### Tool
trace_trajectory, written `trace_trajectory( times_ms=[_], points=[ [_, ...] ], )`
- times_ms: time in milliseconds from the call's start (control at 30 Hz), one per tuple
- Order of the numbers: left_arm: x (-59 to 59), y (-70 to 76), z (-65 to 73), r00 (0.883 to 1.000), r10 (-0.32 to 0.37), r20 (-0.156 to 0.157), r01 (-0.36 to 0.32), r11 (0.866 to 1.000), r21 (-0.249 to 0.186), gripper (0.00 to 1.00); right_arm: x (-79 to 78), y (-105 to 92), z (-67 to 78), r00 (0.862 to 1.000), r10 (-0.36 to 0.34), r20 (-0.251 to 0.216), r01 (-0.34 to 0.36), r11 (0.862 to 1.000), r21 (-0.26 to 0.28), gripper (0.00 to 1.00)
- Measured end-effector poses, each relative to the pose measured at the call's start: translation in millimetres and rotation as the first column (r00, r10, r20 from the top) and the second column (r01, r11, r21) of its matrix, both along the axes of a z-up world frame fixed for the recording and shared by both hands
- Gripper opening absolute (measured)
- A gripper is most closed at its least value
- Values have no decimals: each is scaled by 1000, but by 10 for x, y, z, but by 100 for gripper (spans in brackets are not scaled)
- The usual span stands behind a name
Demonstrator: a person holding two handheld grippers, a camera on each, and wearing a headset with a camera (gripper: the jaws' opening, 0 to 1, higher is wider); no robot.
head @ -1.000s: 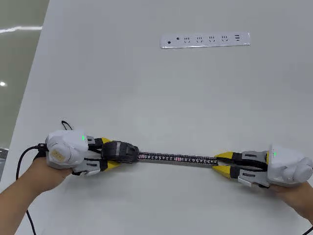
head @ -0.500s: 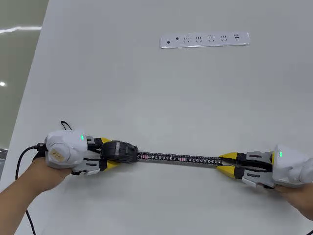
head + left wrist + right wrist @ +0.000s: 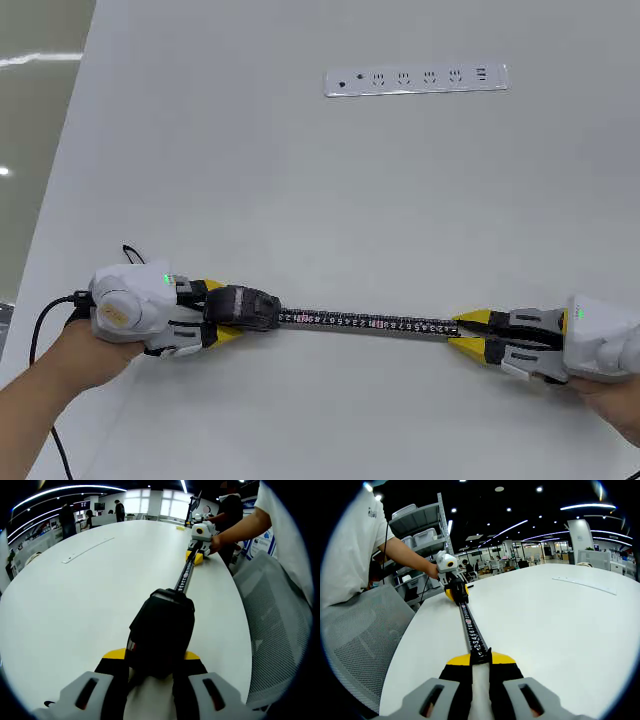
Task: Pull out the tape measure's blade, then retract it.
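The left gripper [image 3: 222, 311] clamps the tape case [image 3: 245, 308]; the right gripper [image 3: 465, 332] pinches the blade [image 3: 365, 322] tip. The blade spans between them across the table [image 3: 300, 180], well nearer than the power strip [image 3: 415, 80].

The left tool [image 3: 222, 311] clamps the tape measure [image 3: 246, 308]; right tool [image 3: 457, 331] pinches its blade [image 3: 365, 322] (taut).
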State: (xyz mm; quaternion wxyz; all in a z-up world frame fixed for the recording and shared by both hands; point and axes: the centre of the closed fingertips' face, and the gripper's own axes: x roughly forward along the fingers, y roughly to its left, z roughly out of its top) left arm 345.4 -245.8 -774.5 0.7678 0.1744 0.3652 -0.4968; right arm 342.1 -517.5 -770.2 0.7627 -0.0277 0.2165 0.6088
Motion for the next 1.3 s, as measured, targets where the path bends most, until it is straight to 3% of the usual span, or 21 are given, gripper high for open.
trace_trajectory(
  times_ms=[500, 867, 1300],
  points=[
    [-6, -1, 4, 1000, 4, -1, -4, 1000, 0, 29, -17, -81, -30, 1000, -3, -15, 3, 1000, 2, 9],
    [-7, -1, 3, 1000, 3, 3, -3, 1000, -1, 30, -7, -36, 10, 1000, -12, -28, 12, 1000, 6, 11],
    [-4, 5, -6, 1000, -7, -1, 7, 1000, 6, 30, -31, -74, -31, 1000, -1, 5, 1, 1000, -21, 12]
  ],
)
